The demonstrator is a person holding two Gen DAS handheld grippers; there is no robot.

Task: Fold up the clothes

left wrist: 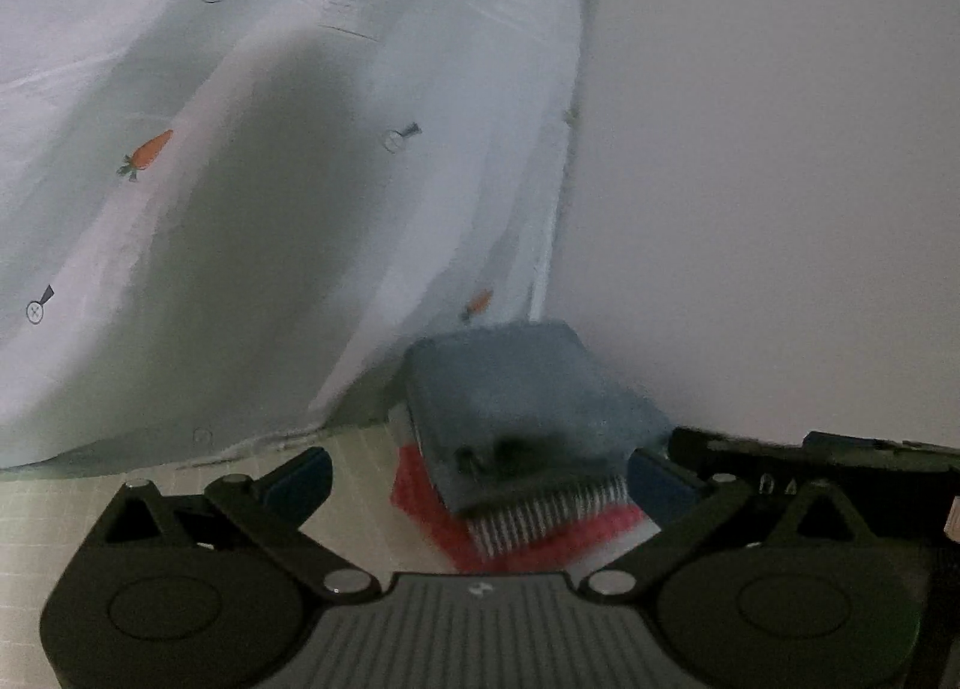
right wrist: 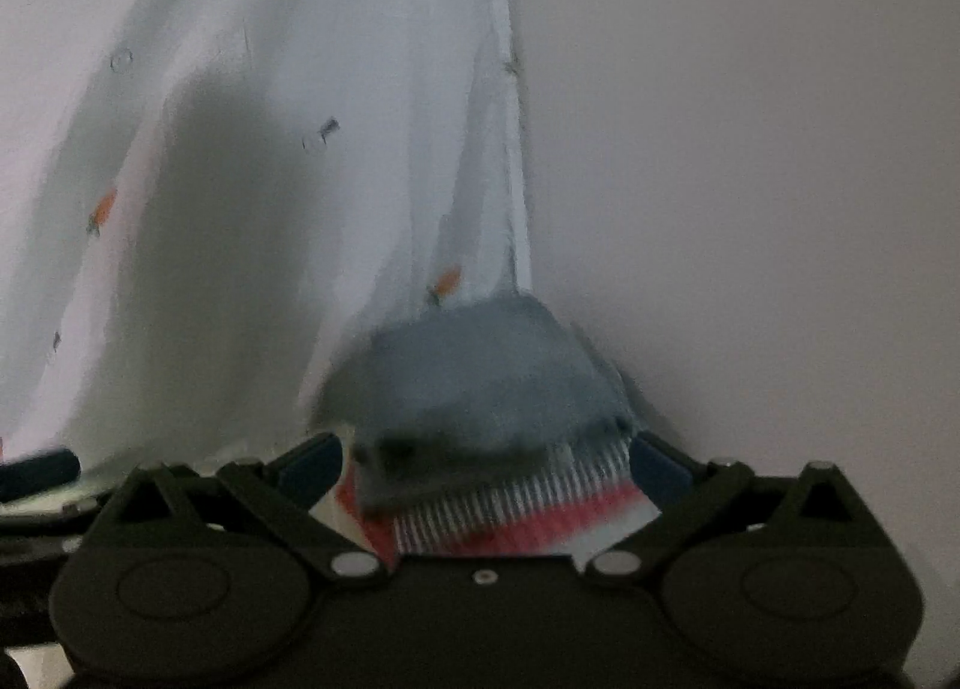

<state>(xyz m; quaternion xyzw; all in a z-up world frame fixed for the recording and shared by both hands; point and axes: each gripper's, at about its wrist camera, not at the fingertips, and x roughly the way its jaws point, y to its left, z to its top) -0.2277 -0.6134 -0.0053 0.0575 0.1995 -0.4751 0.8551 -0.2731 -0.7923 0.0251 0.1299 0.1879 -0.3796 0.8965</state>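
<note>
A folded grey-blue cloth (left wrist: 516,389) with a red-and-white striped end and a white fringe (left wrist: 540,521) lies just ahead of my left gripper (left wrist: 480,482). That gripper is open, its blue pads (left wrist: 300,479) wide apart either side of the cloth, and the right pad is close to the cloth's edge. In the right wrist view the same folded cloth (right wrist: 486,383) sits between the pads of my right gripper (right wrist: 489,467), which is open too. This view is blurred, and the cloth nearly fills the gap between the pads.
A white sheet printed with small carrots (left wrist: 240,149) hangs behind the cloth, beside a plain white wall (left wrist: 750,149). A pale green grid mat (left wrist: 180,485) covers the surface. Part of the other gripper (left wrist: 840,449) shows at the right edge.
</note>
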